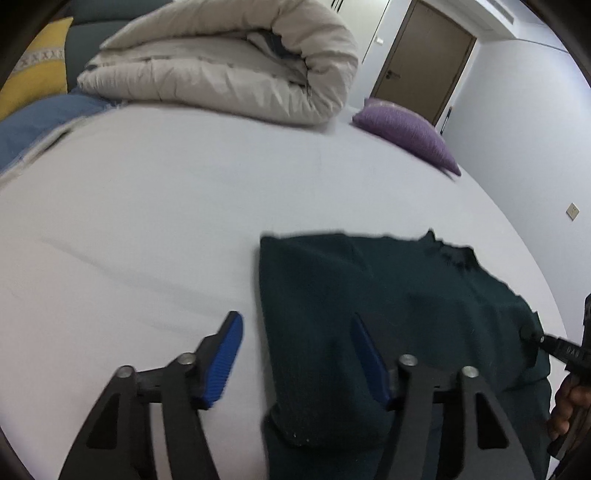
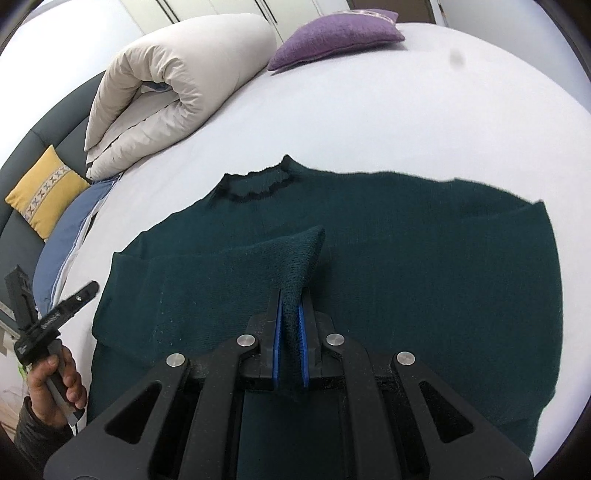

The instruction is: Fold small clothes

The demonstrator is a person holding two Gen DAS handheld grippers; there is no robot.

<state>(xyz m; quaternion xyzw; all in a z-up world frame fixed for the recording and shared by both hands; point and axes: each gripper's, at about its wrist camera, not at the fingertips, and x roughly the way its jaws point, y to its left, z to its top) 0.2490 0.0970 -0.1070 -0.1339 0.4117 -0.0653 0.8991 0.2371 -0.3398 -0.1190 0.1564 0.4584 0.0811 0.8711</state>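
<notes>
A dark green knitted sweater [image 2: 369,266] is lying spread flat on the bed [image 2: 443,110], its ribbed round collar [image 2: 258,184] pointing toward the rolled duvet [image 2: 166,92]. The bed's sheet is looking smooth and pale, nearly without creases.

The right claw [image 2: 290,332] is closing its blue ribbed pads [image 2: 275,332] tightly on a pinched-up fold of the sweater's knit (the cloth is rising from the jaws in a soft tent, its loose weave showing along the ridge). That fold is standing up from the middle of the sweater, below the collar.

The left claw [image 1: 295,358] is hovering over the sweater's left edge with its jaws standing partly apart, gripping nothing: one blue grooved pad is hanging over bare sheet just beside the sweater, the other over the knit itself. In the right wrist view a hand [image 2: 55,373] is gripping this claw's black handle, just off the sweater's sleeve fold.

Beyond the sweater, the duvet is sitting as a thick, puffy cream roll. A purple textured cushion [image 2: 336,33] is lying past the collar, and a yellow cushion [image 2: 44,199] with an embroidered band is leaning beside the duvet.
</notes>
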